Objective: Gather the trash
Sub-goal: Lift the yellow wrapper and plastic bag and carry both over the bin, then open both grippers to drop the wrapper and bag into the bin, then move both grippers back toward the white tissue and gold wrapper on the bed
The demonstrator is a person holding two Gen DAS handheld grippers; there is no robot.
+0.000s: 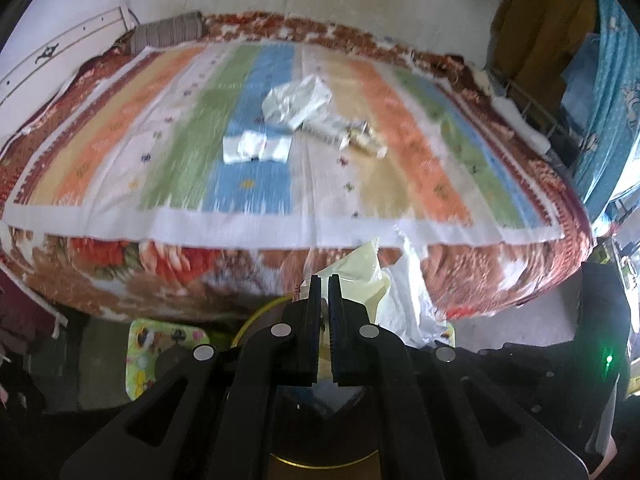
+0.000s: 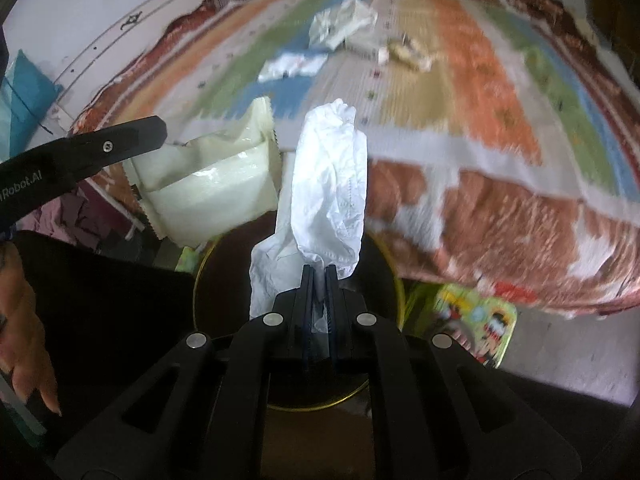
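Your right gripper [image 2: 319, 270] pinches a crumpled white tissue [image 2: 328, 188] directly above the round dark gold-rimmed bin [image 2: 394, 280]. Your left gripper [image 1: 324, 280] clamps a cream plastic wrapper [image 1: 360, 276] beside it. More white wrappers [image 1: 296, 100] lie ahead, mid-bed, beyond the striped blanket's edge [image 1: 240, 228].

Your bedspread [image 1: 248, 184]: orange, green, blue, tan stripes, white border. Blanket [image 1: 132, 268] under it: rust-red floral. Held wrapper [image 2: 216, 196] pale cream; held tissue [image 2: 328, 184] white. Bin [image 2: 380, 264] black, gold rim.
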